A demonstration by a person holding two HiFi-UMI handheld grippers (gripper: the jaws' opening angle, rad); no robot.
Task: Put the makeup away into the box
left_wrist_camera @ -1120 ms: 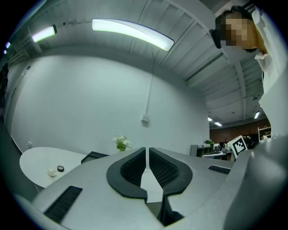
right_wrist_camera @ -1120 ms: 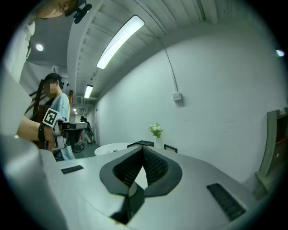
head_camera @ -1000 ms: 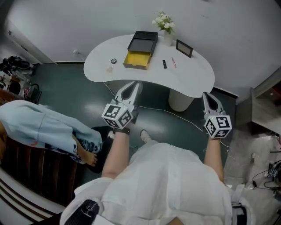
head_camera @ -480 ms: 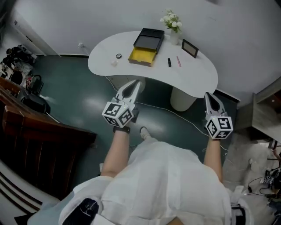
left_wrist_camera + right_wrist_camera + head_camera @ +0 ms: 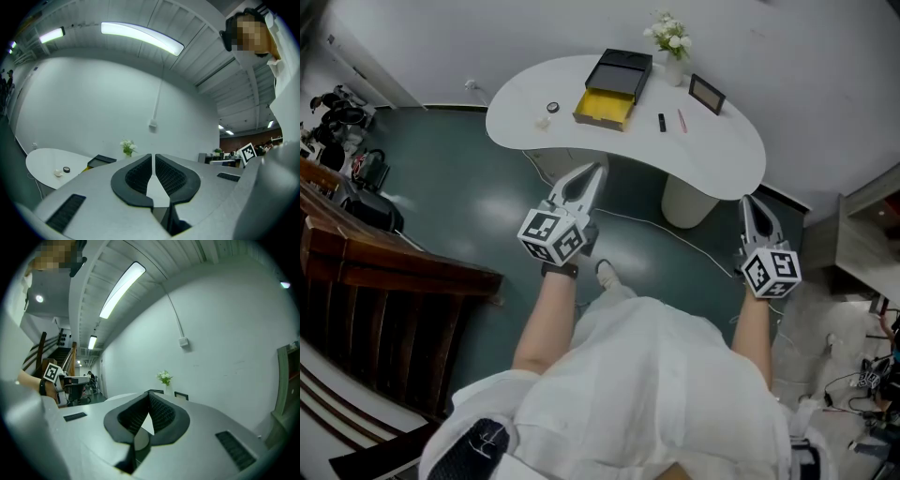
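Yellow-drawered box [image 5: 605, 105] sits well ahead; left gripper [image 5: 598, 171] and right gripper [image 5: 749, 201], both closed and empty, should near the table [image 5: 722, 164], then open over the black makeup tube [image 5: 662, 122]

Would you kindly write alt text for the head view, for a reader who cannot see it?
A person in white, seen from above, holds the left gripper and right gripper shut and empty, short of a white table. On it: a black-and-yellow box, makeup items, flowers.

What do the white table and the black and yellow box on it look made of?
The white table: smooth, evenly white top, likely laminate or painted board. The black and yellow box: flat-sided, matte, maybe card or plastic; too small to tell.
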